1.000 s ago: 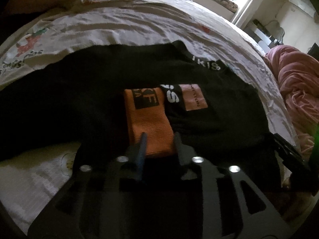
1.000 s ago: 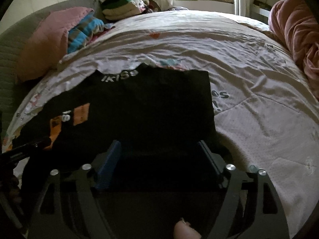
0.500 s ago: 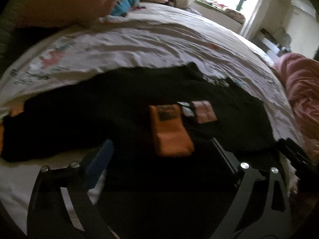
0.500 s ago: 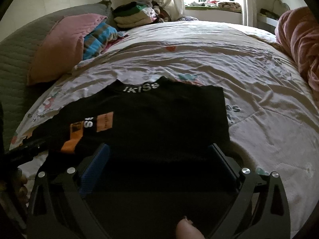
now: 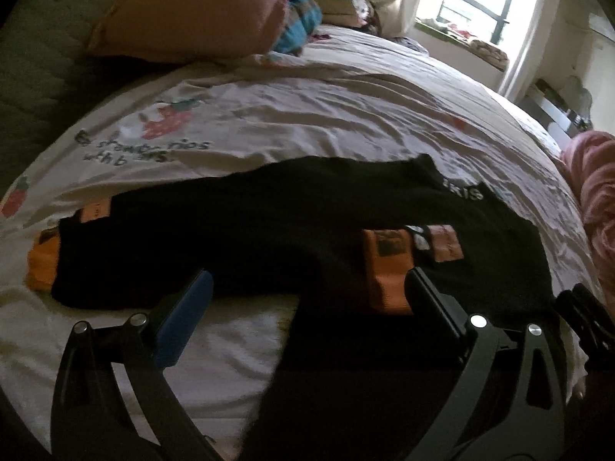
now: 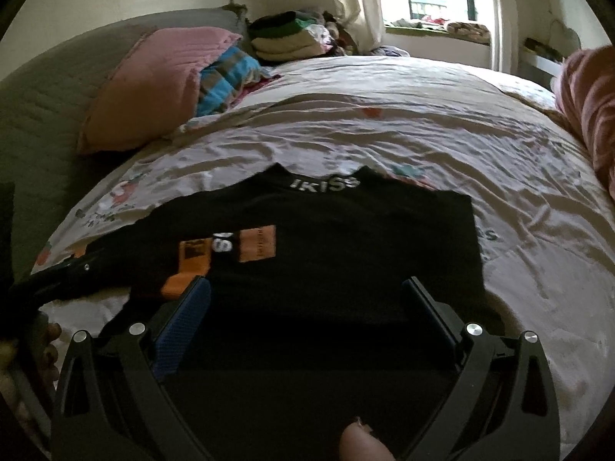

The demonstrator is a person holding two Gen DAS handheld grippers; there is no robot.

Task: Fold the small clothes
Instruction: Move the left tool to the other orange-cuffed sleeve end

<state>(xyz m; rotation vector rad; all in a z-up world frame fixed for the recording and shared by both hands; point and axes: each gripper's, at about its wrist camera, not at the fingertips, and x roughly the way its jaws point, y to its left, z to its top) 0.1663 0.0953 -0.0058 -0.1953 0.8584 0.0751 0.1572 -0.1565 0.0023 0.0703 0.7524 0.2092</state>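
A black top (image 5: 300,215) with white collar lettering lies flat on the pale printed bedsheet (image 5: 307,115). One sleeve is folded across the body, and its orange cuff (image 5: 388,269) rests on the black cloth. The other sleeve stretches left and ends in an orange cuff (image 5: 42,265). My left gripper (image 5: 309,284) hovers over the near hem; its jaws are opening wide and nothing is between them. In the right wrist view the same top (image 6: 346,238) lies ahead. My right gripper (image 6: 307,288) stands open above the hem, holding nothing. A fingertip (image 6: 361,441) shows at the bottom edge.
A pink pillow (image 6: 153,88) and a blue striped cloth (image 6: 226,77) lean on the grey quilted headboard (image 6: 50,88). Folded clothes (image 6: 292,36) are stacked behind them. A pink blanket (image 6: 592,103) lies bunched at the right. The other gripper (image 6: 57,272) shows at the left edge.
The left gripper let go of the folded sleeve's orange cuff and opened wide. The right gripper opened fully too. Both pulled back and up from the top.
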